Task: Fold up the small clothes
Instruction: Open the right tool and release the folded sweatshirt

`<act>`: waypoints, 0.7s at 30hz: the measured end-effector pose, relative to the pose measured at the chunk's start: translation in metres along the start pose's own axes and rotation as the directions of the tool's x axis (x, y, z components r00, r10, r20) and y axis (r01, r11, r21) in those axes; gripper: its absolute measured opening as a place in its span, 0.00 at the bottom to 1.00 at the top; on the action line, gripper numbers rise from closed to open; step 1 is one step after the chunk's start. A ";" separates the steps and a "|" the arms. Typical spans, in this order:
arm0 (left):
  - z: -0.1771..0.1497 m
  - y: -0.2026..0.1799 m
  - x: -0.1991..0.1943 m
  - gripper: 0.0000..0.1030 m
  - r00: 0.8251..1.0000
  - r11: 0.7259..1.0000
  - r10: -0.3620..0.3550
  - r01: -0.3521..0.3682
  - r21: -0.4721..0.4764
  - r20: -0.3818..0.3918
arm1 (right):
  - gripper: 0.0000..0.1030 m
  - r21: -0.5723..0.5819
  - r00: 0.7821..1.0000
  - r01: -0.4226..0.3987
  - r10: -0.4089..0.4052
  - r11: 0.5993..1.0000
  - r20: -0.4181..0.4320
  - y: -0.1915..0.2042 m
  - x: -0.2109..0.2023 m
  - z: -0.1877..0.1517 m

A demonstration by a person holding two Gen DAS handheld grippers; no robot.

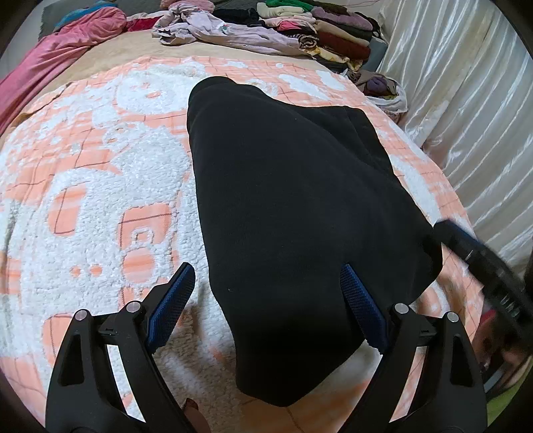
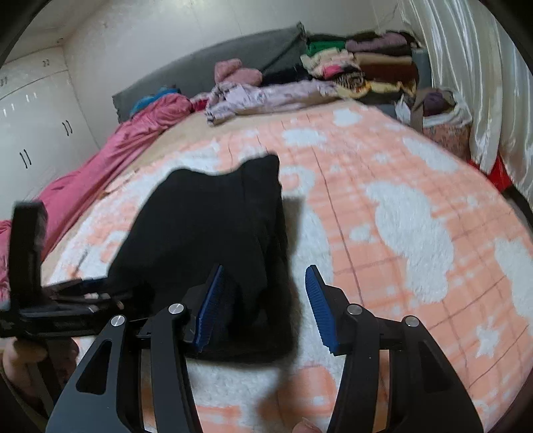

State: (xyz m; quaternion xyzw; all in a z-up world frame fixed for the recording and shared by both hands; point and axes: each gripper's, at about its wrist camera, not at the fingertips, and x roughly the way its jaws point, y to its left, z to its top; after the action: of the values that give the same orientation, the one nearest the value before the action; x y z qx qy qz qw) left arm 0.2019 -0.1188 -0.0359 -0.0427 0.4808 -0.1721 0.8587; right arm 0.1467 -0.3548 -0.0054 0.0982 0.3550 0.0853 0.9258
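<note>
A black garment lies folded lengthwise on the orange-and-white fleece blanket. My left gripper is open, its blue pads on either side of the garment's near end, holding nothing. In the right wrist view the same garment lies ahead and to the left. My right gripper is open at the garment's near right corner, with its left pad over the cloth and its right pad over the blanket. The left gripper's body shows at the left edge there. The right gripper shows blurred in the left wrist view.
A loose lilac garment and stacks of folded clothes lie at the far end of the bed. A pink quilt runs along the left side. A bag of clothes and a white curtain stand at the right.
</note>
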 end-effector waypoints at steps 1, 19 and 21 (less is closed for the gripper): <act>-0.001 0.001 -0.001 0.80 1.000 1.000 -0.003 0.003 -0.002 0.002 | 0.48 -0.004 1.000 -0.006 0.006 1.000 0.014 0.002 -0.002 0.006; 0.011 0.009 0.004 0.75 0.999 1.000 0.010 -0.010 0.005 0.037 | 0.28 -0.068 0.967 0.165 -0.175 0.984 -0.187 -0.002 0.118 0.064; 0.011 0.010 0.006 0.75 0.999 1.000 -0.001 0.001 -0.003 0.036 | 0.37 -0.023 0.964 0.163 -0.164 0.986 -0.209 -0.015 0.126 0.058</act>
State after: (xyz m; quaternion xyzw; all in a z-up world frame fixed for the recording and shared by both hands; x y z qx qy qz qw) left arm 0.2165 -0.1127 -0.0369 -0.0473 0.4654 -0.1711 0.8671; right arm 0.2795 -0.3482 -0.0473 0.0562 0.4576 0.0197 0.8872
